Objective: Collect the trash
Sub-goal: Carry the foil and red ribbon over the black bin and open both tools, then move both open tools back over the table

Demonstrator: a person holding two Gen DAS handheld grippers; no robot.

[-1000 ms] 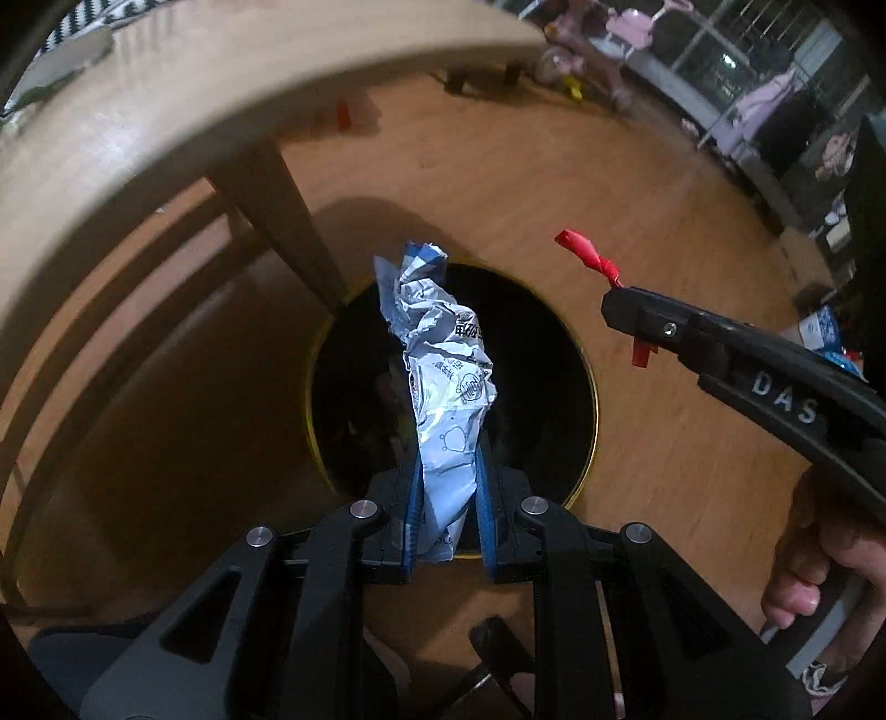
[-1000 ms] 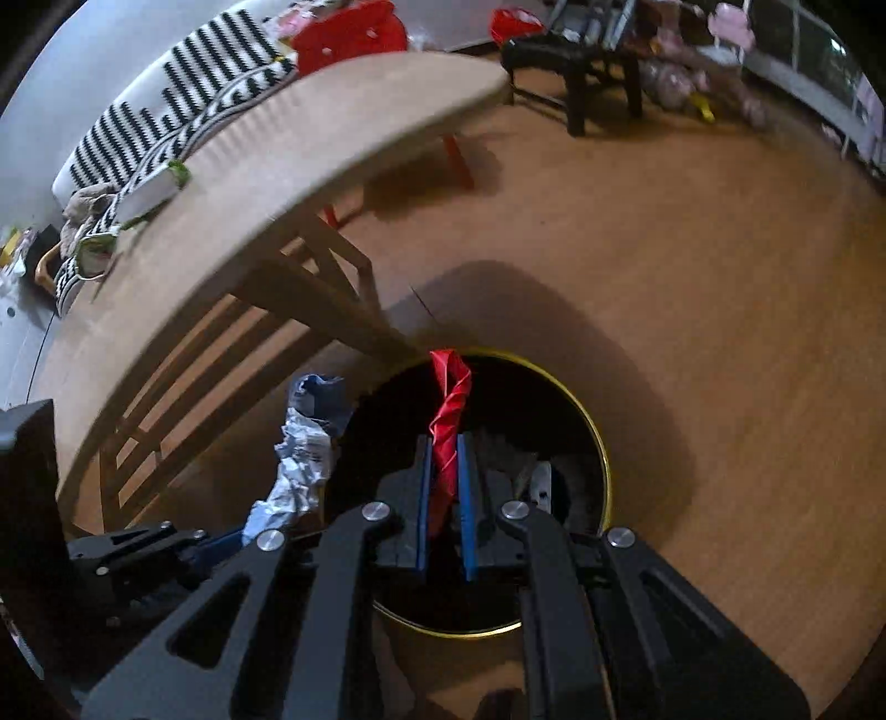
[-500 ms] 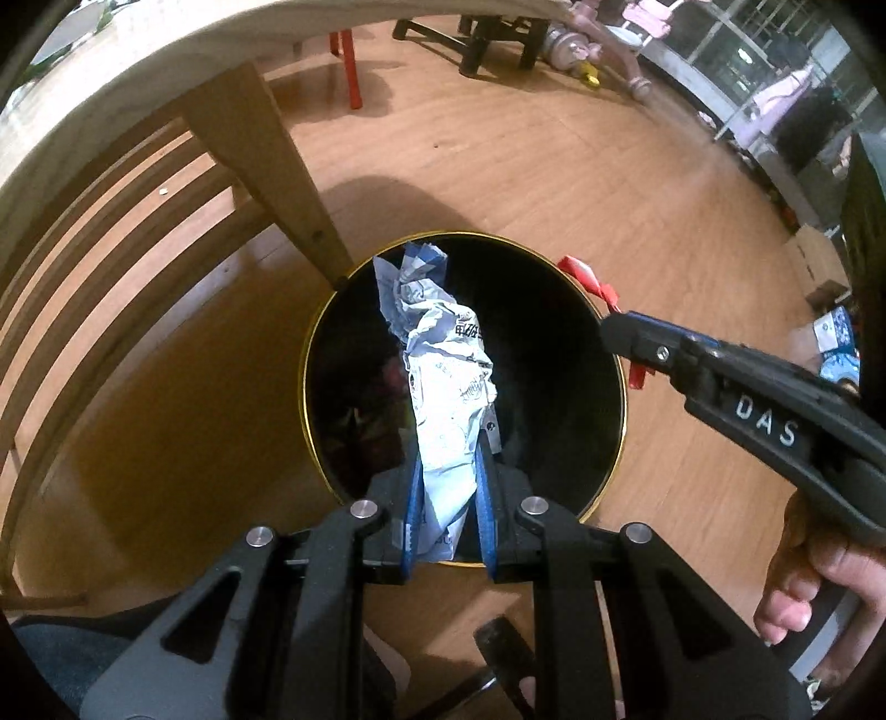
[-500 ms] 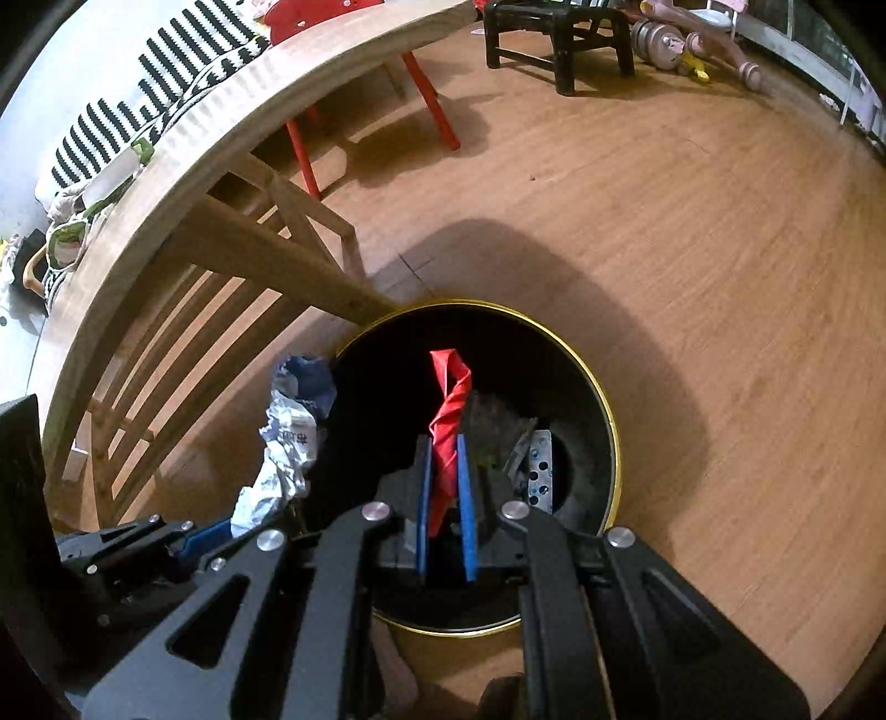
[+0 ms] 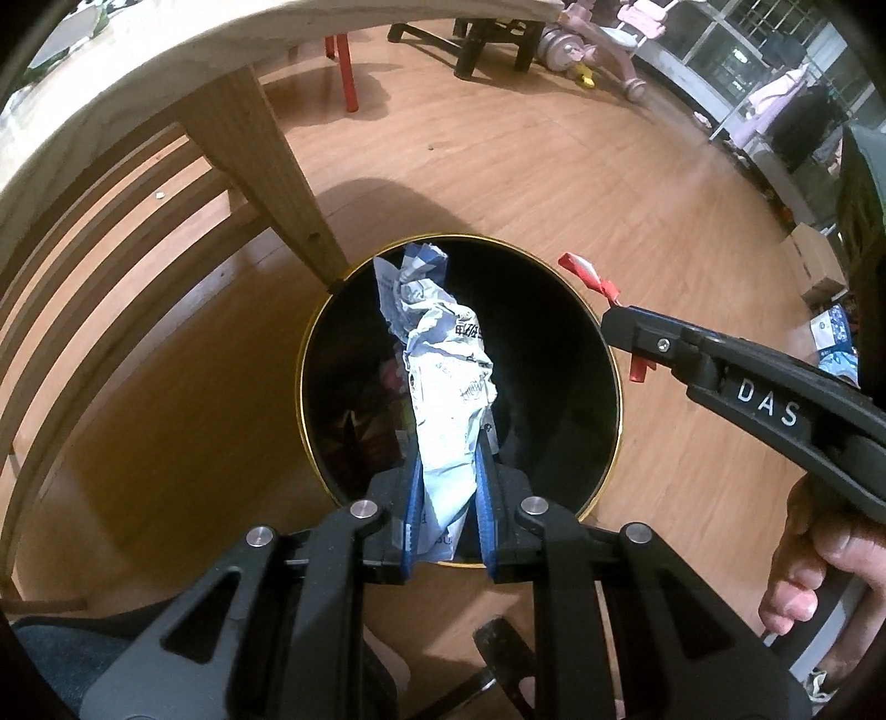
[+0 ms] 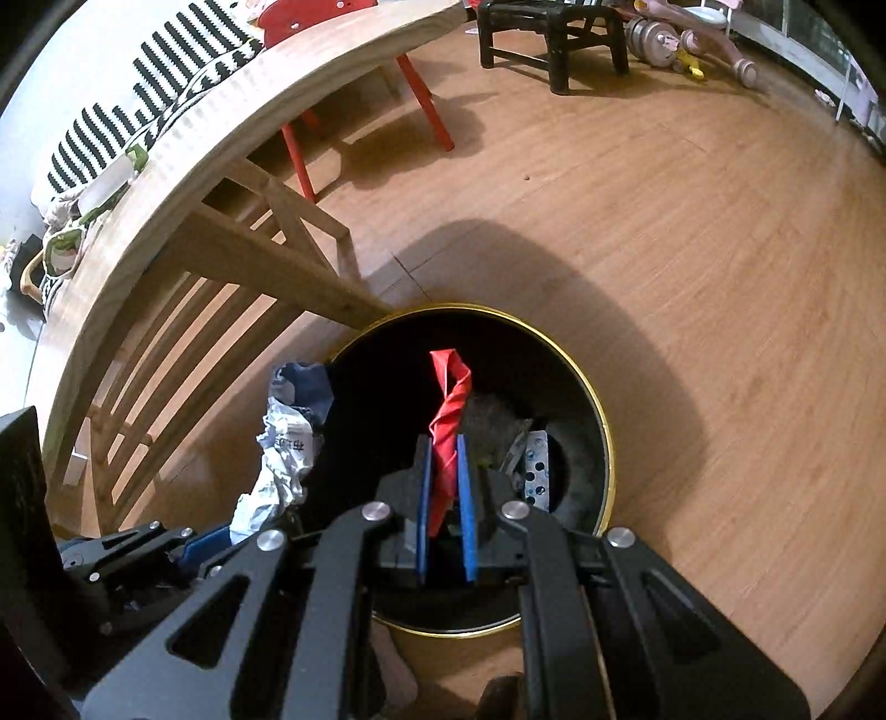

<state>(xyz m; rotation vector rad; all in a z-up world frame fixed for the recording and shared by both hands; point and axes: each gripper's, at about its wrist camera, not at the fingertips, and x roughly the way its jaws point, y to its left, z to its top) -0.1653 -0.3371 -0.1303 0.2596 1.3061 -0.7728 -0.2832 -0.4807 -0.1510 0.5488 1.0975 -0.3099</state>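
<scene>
My left gripper point(image 5: 446, 471) is shut on a crumpled white and blue wrapper point(image 5: 443, 376) and holds it over the open mouth of a black trash bin with a gold rim point(image 5: 614, 387). My right gripper point(image 6: 444, 465) is shut on a twisted red wrapper point(image 6: 449, 410) and holds it over the same bin point(image 6: 606, 443). The right gripper also shows in the left wrist view point(image 5: 620, 318) at the bin's right rim, with the red wrapper point(image 5: 587, 277) sticking out. The white wrapper shows in the right wrist view point(image 6: 285, 443) at the bin's left rim. Trash lies inside the bin point(image 6: 534, 459).
A wooden table leg point(image 5: 277, 166) stands right against the bin's far left rim, under the tabletop point(image 6: 249, 111). Wooden slats point(image 5: 83, 249) run on the left. A red chair leg point(image 6: 426, 105) and a black stool point(image 6: 554, 33) stand further off on the wooden floor point(image 6: 720, 277).
Both grippers have come lower and closer over the bin, which now looks larger in both views. Both stay shut on their wrappers.
</scene>
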